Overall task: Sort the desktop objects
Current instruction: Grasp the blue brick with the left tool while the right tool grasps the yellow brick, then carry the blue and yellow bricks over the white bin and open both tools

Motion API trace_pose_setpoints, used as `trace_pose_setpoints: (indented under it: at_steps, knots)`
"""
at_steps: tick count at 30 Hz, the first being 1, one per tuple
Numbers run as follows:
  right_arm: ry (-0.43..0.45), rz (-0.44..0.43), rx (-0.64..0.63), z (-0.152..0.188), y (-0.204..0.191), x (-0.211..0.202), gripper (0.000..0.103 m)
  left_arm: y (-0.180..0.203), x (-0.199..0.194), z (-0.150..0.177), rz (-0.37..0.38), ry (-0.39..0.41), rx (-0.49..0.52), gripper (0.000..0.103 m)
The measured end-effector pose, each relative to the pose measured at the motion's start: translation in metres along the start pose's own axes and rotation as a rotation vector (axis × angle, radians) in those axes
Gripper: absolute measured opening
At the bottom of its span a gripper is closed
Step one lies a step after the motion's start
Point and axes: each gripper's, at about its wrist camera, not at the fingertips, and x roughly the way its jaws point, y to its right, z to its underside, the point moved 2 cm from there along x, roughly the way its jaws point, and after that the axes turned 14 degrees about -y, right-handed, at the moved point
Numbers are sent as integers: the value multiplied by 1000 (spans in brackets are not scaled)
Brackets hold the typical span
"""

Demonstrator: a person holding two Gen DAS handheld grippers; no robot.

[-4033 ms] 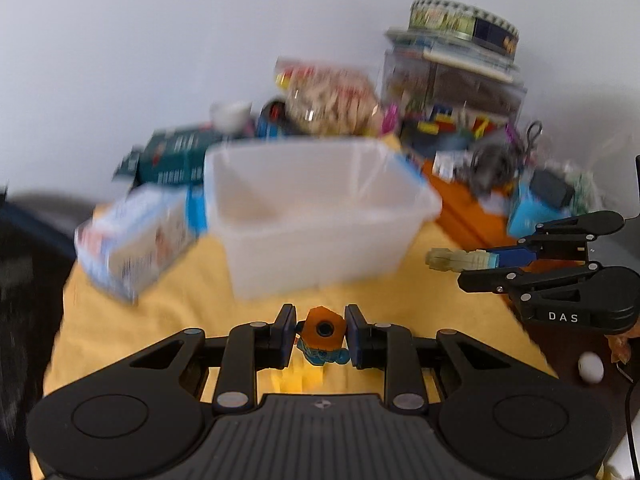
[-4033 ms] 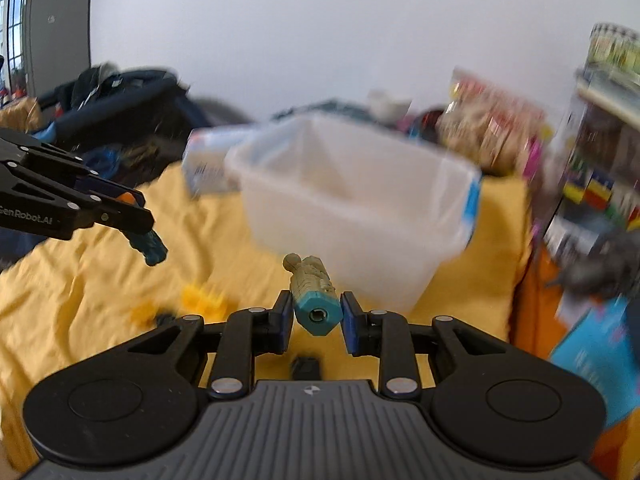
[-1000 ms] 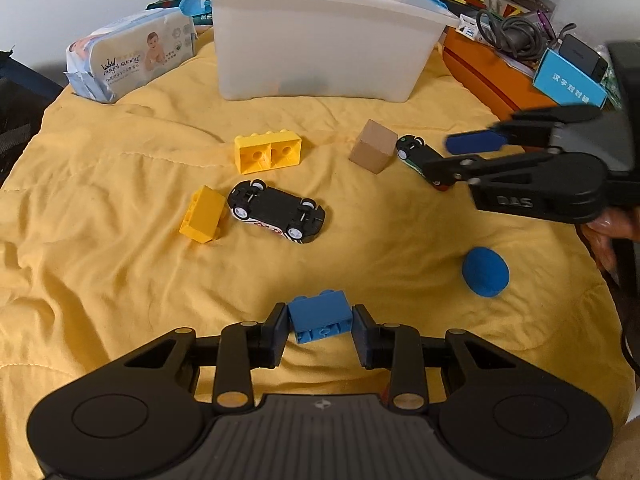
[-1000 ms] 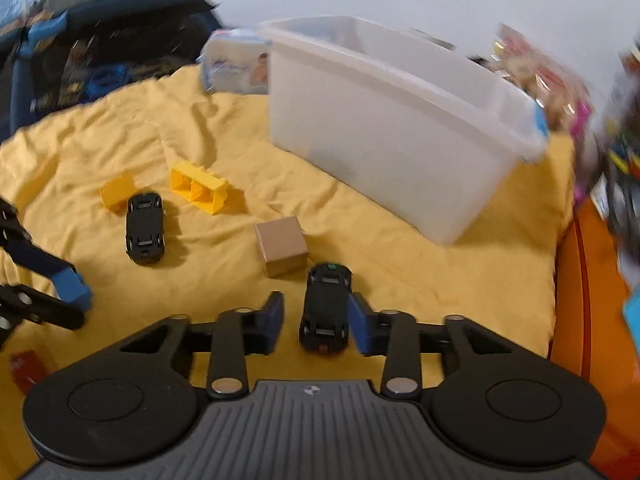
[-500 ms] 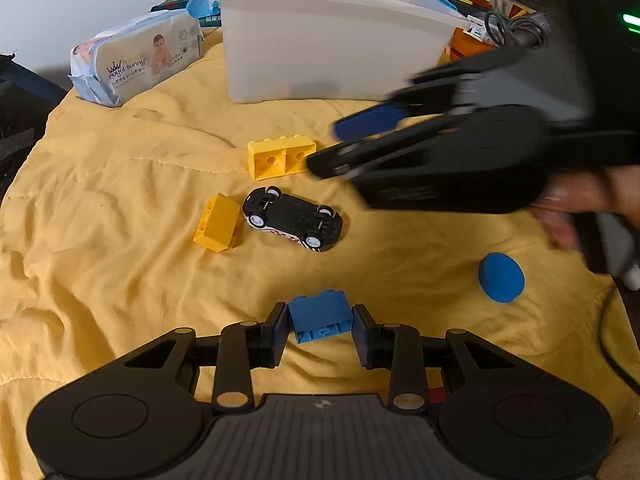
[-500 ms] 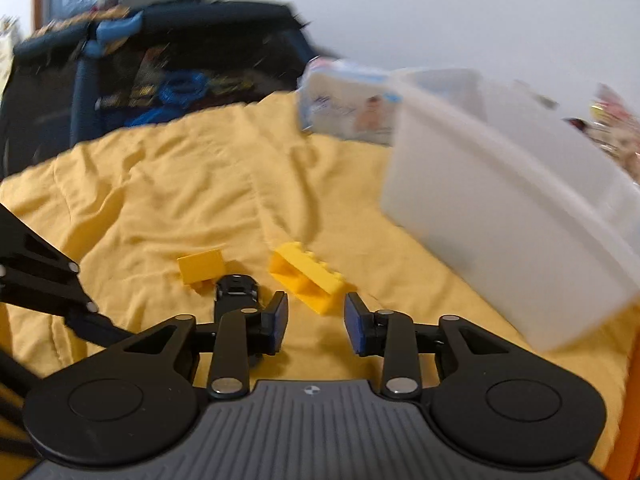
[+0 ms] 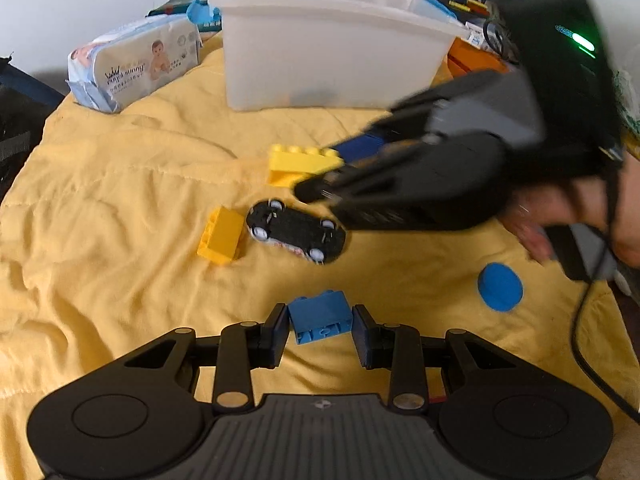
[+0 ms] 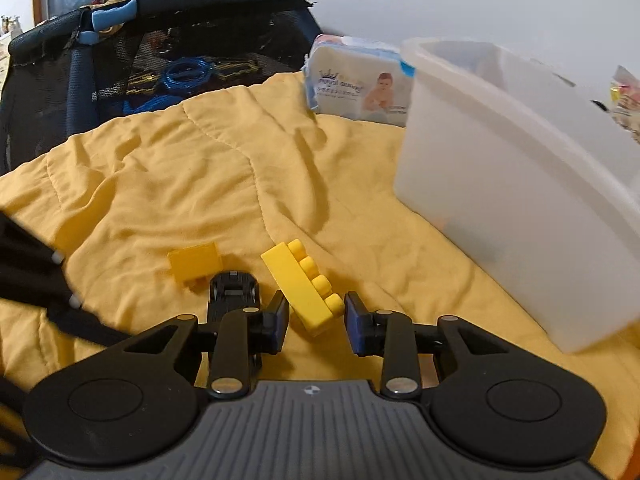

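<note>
Yellow quilt (image 8: 200, 184); right gripper (image 8: 316, 322) closing around yellow brick (image 8: 306, 286)

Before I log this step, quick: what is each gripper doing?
Left gripper: shut on the blue brick.
Right gripper: closing around the long yellow brick, pads not yet pressing it.

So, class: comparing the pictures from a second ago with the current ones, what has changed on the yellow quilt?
The right gripper left the small black car by the wooden cube and swung across to the long yellow brick, which now sits tilted between its closing jaws. The left gripper stayed clamped on the blue brick. The upturned black car, small yellow brick, blue disc and white bin stayed put.
</note>
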Motion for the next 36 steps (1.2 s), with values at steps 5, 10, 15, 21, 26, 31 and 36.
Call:
trace_pose_setpoints:
  at_steps: [5,10,15,21,26,31,36]
  knots:
    - [12,52,67,5,14,-24,33,-1,-17,-20,-26,69,39,38]
    - [66,141,117,1,37,-55,34,-1,-51,-63,-34,191,82,38]
    - [124,218,157,-14,63,-83,34,6,-83,-125,-60,330,145,38]
    - [193,285,210,-39,95,-102,34,11,-98,-187,-95,411,197,38]
    - [214,326,250,-58,124,-100,34,10,-76,-222,-120,393,213,38]
    - [132,319,290,-68,148,-68,34,2,-37,-243,-170,341,222,38]
    - [37,293,355,-58,159,-35,48,-13,-12,-251,-173,282,144,42]
